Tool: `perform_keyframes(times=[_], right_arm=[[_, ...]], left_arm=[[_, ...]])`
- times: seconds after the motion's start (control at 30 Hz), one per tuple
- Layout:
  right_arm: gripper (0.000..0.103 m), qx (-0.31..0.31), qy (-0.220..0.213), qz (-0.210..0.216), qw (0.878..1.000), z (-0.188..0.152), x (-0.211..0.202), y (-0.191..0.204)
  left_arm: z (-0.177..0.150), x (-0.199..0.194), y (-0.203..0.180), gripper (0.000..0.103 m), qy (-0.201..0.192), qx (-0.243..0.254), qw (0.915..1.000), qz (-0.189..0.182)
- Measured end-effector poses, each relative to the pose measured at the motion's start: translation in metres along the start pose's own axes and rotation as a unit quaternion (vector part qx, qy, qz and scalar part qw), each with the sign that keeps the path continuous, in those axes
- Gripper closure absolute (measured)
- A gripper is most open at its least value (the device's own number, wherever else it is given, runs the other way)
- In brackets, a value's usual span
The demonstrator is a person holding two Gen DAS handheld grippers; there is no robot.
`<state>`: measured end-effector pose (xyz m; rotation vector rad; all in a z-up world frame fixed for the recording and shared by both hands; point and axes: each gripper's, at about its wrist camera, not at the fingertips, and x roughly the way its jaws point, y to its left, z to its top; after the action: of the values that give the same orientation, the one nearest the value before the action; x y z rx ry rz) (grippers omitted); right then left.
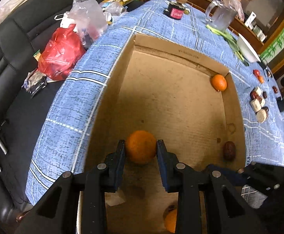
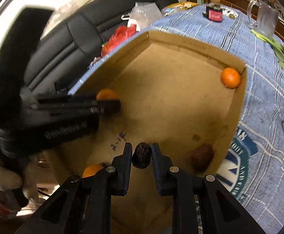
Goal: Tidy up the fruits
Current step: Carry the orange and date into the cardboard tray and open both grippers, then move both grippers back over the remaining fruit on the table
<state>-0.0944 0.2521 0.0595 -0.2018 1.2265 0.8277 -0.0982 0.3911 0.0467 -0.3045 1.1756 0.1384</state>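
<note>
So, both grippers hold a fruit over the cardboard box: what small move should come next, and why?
Probably lower the left gripper slightly and open it: its orange is already over the cardboard box floor, where another orange lies. The right gripper can release its date afterwards.

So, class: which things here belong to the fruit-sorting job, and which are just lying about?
Job: cardboard box; orange in left tongs; dried date in right tongs; corner orange.

Lying about: red bag, glass mug, dark jar, white bowl.

Home: sofa, clothed table
</note>
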Motion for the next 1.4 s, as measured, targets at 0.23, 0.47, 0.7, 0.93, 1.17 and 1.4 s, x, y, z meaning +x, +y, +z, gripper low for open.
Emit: perform_keyframes(times=[0.23,0.47,0.7,0.93,1.17,1.4], right_arm=[[0.080,-0.019,0.010,-0.003,1.000,-0.007,0.000,0.012],[0.063,-0.025,-0.016,0.013,0.999,-0.017,-0.025,0.017],[0.059,-0.041,-0.035,0.031,0.998,-0.027,-0.046,0.033],[0.050,-0.066,-0.052,0.037,0.996,-0.029,-0.058,0.050],[0.050,-0.060,-0.047,0.037,0.996,-0.033,-0.053,0.048],[0.050,-0.046,-0.046,0.031,0.997,-0.037,-0.055,0.034]], left_arm=[[-0.007,-0.031,0.016,0.072,-0.022,-0.052,0.9984,-0.002],[-0.032,-0.070,0.033,0.067,-0.049,-0.134,0.9898,0.002],[-0.061,-0.123,0.037,0.053,-0.109,-0.179,0.9775,0.021],[-0.079,-0.147,0.037,0.052,-0.132,-0.194,0.9718,0.027],[-0.089,-0.146,0.039,0.052,-0.128,-0.211,0.9688,0.022],[-0.087,-0.136,0.031,0.052,-0.119,-0.206,0.9712,0.012]])
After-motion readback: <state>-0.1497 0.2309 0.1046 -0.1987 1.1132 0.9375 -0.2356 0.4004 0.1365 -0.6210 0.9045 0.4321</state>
